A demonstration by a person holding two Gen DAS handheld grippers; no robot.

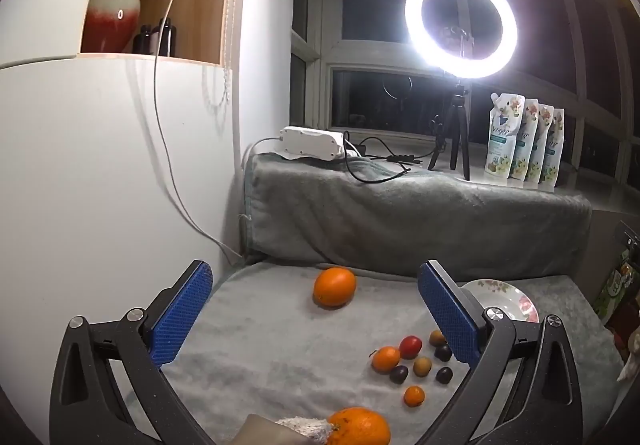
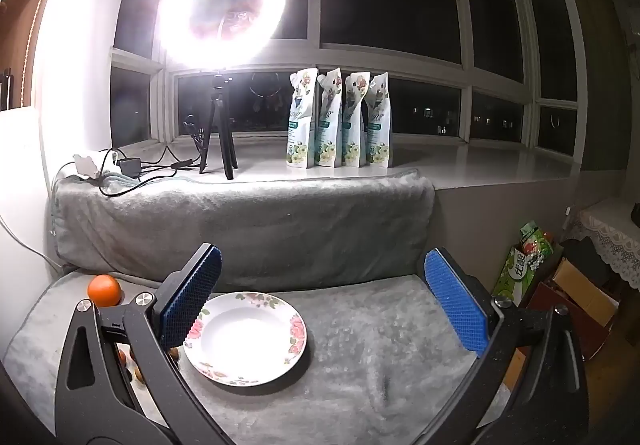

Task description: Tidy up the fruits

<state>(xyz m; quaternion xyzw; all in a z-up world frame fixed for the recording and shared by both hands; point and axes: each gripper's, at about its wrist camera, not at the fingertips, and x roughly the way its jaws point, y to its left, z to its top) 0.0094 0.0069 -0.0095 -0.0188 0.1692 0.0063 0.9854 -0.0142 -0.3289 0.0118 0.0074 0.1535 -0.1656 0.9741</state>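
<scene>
A large orange (image 1: 334, 286) lies on the grey blanket (image 1: 260, 365) at the back; it also shows in the right wrist view (image 2: 104, 290). A second orange (image 1: 360, 427) sits at the near edge. Several small fruits lie in a cluster: a small orange (image 1: 385, 358), a red one (image 1: 410, 346), dark ones (image 1: 399, 373). A white floral plate (image 2: 246, 337) lies empty on the blanket; its rim shows in the left wrist view (image 1: 504, 295). My left gripper (image 1: 316, 309) is open and empty above the blanket. My right gripper (image 2: 324, 305) is open and empty, over the plate.
A ring light on a tripod (image 1: 460, 23) stands on the windowsill with several pouches (image 2: 340, 121) and a power strip (image 1: 312, 143). A white cabinet (image 1: 100, 165) is at the left. Boxes and bags (image 2: 524, 265) stand on the floor at the right.
</scene>
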